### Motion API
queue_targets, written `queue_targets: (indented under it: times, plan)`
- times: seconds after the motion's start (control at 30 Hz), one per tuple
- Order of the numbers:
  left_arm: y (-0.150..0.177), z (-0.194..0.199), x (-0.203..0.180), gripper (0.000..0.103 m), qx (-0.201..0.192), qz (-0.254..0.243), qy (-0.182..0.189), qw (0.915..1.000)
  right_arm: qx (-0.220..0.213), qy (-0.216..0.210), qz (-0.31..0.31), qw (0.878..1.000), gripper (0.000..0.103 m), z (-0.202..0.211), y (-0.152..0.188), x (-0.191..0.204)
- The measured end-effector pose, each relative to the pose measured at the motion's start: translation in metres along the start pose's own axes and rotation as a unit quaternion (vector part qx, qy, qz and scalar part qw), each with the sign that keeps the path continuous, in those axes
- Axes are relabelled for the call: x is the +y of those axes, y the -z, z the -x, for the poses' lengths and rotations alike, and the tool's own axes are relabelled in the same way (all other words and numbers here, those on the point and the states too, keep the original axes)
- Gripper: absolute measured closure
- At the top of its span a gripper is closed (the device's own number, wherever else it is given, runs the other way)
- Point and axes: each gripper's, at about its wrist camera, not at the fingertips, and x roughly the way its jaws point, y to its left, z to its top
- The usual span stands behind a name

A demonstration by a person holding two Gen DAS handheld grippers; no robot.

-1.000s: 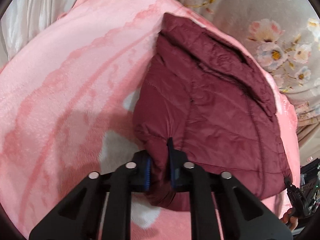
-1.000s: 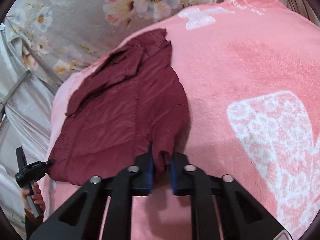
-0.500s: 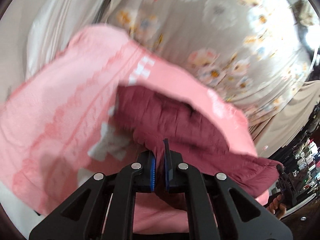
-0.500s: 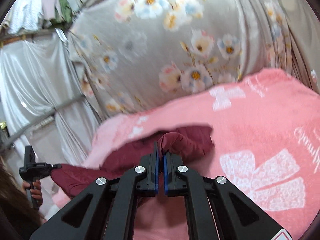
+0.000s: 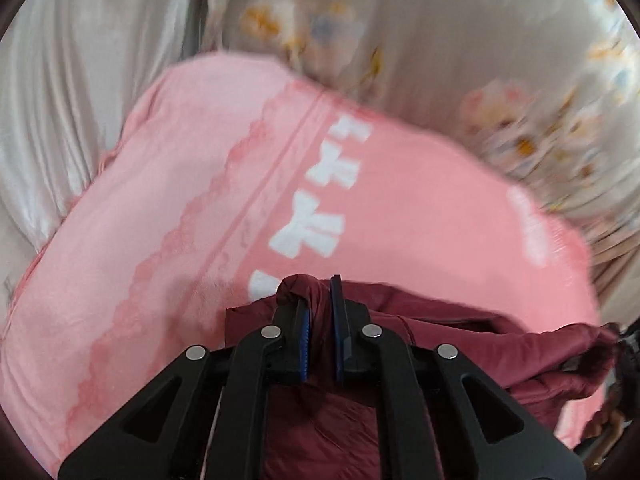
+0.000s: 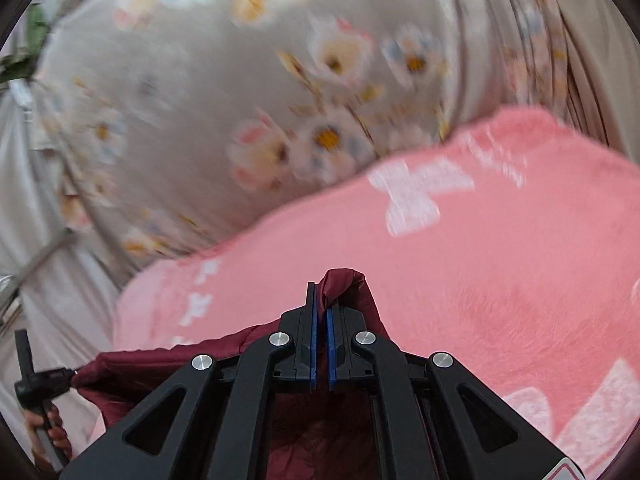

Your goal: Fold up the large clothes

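One dark red jacket [image 5: 460,320] is held up at two points above a pink blanket [image 5: 192,208]. The left gripper [image 5: 319,300] has its fingers [image 5: 335,312] pinching a bunched fold of the jacket, and by the readings they are easing apart slightly while the cloth sits pressed between the blue pads. The right gripper [image 6: 320,308] has its fingers [image 6: 311,320] pressed almost together on another corner of the same jacket [image 6: 348,284], which curls over the tips.

In the right wrist view the jacket sags between the two grippers, reaching left to the other gripper in a hand [image 6: 52,432].

The blanket carries white bow shapes; about three show in a row in the left wrist view. White lettering near its far edge is too blurred to read. One beige flowered curtain [image 6: 320,80] hangs behind.
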Motion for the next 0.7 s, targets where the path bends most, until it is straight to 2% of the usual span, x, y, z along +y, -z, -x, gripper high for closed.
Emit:
queue_targets:
  times: [0.07,0.13,0.23,0.33,0.43,0.5,0.53,0.57,0.63,0.67,0.7]
  plan:
    - [0.002,-0.054,0.001,0.094,0.043,0.001,-0.03,0.9986,0.028,0.024,-0.007,0.999,0.1,-0.035,0.013,-0.013]
    - [0.009,-0.088,0.004,0.093,0.069,-0.004,-0.044,0.9966,0.054,0.048,-0.009,0.997,0.1,-0.068,0.023,-0.021]
    - [0.022,-0.121,0.004,0.09,0.08,-0.021,-0.056,0.995,0.079,0.06,-0.012,0.995,0.1,-0.093,0.035,-0.03]
    - [0.028,-0.128,0.002,0.09,0.066,-0.029,-0.05,0.9962,0.101,0.06,-0.018,0.993,0.098,-0.112,0.044,-0.037]
    - [0.029,-0.125,0.005,0.089,0.056,-0.024,-0.033,0.9976,0.102,0.045,-0.031,0.993,0.095,-0.109,0.045,-0.041]
    - [0.026,-0.116,0.006,0.085,0.056,-0.018,-0.024,0.998,0.095,0.037,-0.041,0.994,0.09,-0.1,0.042,-0.042]
    - [0.025,-0.111,0.008,0.083,0.054,-0.015,-0.019,0.9982,0.082,0.032,-0.044,0.995,0.082,-0.089,0.04,-0.043]
    - [0.022,-0.101,0.01,0.079,0.047,-0.014,-0.011,0.9987,0.065,0.031,-0.046,0.996,0.073,-0.077,0.037,-0.043]
    - [0.016,-0.084,0.011,0.068,0.033,-0.023,-0.003,0.9992,0.038,0.034,-0.036,0.998,0.065,-0.055,0.033,-0.037]
    - [0.013,-0.071,0.011,0.054,0.019,-0.031,-0.01,0.9993,0.026,0.036,-0.026,0.999,0.064,-0.045,0.031,-0.031]
    - [0.009,-0.057,0.01,0.029,-0.004,-0.04,-0.041,0.9984,0.018,0.036,-0.016,0.999,0.064,-0.036,0.029,-0.025]
